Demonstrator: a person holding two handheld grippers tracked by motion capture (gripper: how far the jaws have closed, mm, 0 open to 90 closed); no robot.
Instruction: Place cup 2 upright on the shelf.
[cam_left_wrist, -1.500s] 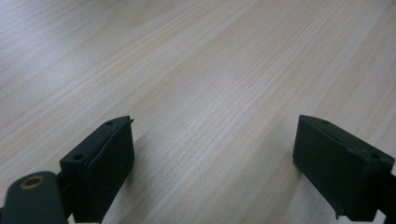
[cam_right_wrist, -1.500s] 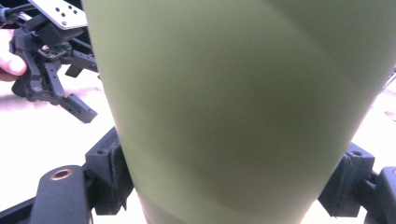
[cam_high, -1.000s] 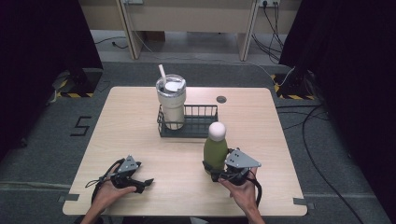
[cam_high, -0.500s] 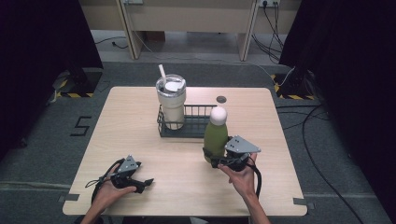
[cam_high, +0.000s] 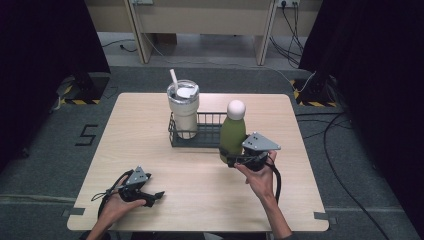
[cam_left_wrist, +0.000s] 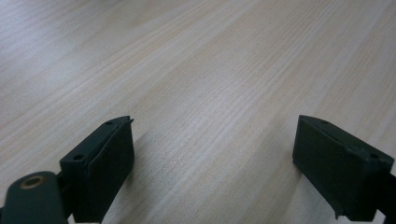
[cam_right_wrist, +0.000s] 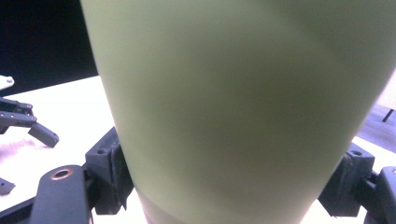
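The right gripper (cam_high: 239, 161) is clamped on the lower body of a green bottle (cam_high: 232, 135) with a white cap, its jaws pressing either side as the right gripper view confirms. The bottle stands upright in the grip, just beside the near right corner of a black wire basket (cam_high: 207, 131). Beyond the gripper and to its left, a lidded tumbler (cam_high: 183, 110) with a straw stands in the basket's left end. The left gripper (cam_high: 150, 195) rests low over bare bench (cam_high: 200, 185), jaws spread and empty. The step in hand looks like carrying the bottle toward the basket; the next move likely calls for lifting its base over the rim and lowering it into the free right half, clear of the tumbler.
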